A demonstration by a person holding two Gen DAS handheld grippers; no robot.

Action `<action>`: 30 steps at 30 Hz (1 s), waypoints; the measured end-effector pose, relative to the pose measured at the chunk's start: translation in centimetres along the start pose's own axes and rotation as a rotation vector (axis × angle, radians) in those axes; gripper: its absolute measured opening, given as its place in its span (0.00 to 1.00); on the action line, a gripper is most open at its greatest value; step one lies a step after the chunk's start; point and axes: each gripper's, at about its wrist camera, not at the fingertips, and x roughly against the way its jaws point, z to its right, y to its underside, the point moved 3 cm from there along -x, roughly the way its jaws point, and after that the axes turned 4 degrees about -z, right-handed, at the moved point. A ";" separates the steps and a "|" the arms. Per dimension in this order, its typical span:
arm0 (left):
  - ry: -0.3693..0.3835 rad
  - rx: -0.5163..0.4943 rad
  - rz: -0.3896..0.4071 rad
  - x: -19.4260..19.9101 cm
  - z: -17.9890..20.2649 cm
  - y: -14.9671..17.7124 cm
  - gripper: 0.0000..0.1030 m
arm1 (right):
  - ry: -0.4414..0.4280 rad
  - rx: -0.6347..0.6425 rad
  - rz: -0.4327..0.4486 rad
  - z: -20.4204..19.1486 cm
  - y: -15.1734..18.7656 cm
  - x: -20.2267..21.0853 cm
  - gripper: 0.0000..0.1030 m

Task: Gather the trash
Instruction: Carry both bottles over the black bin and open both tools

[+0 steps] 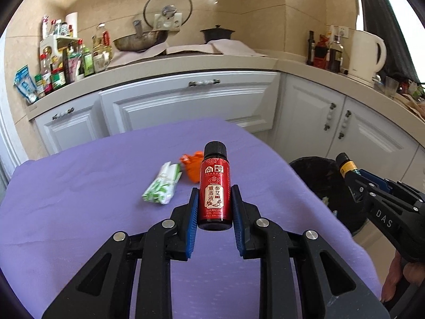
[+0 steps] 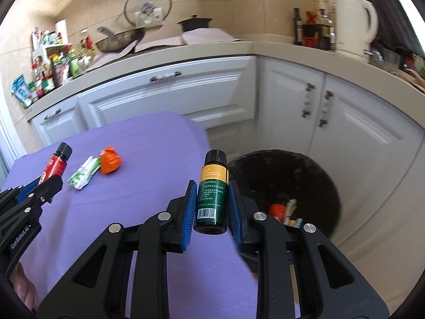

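Note:
My left gripper (image 1: 214, 195) is shut on a small red bottle (image 1: 214, 188) with a black cap, held above the purple-covered table (image 1: 79, 186). My right gripper (image 2: 212, 190) is shut on a small green bottle (image 2: 212, 194) with a yellow band, held at the table's right edge beside the black trash bin (image 2: 313, 175). The right gripper also shows in the left wrist view (image 1: 350, 175), over the bin (image 1: 316, 175). A green-and-white wrapper (image 1: 163, 183) and an orange crumpled wrapper (image 1: 192, 166) lie on the table; both show in the right wrist view, wrapper (image 2: 83, 172) and orange piece (image 2: 110, 160).
The bin holds some trash, including an orange piece (image 2: 276, 208). White cabinets (image 1: 186, 101) stand behind the table. The counter carries a wok (image 1: 140, 40), several bottles (image 1: 61, 63) and a white kettle (image 1: 366, 53).

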 end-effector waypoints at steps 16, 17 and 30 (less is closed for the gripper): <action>0.100 -0.114 0.049 -0.7 9.6 -1.4 0.24 | 0.118 -0.082 0.059 8.7 -0.4 1.7 0.23; 0.102 -0.116 0.049 -0.9 10.1 -1.5 0.24 | 0.120 -0.084 0.060 9.0 -0.4 1.6 0.23; 0.088 -0.127 0.019 -5.4 14.3 -2.9 0.24 | 0.118 -0.110 0.072 12.2 -1.2 -1.2 0.23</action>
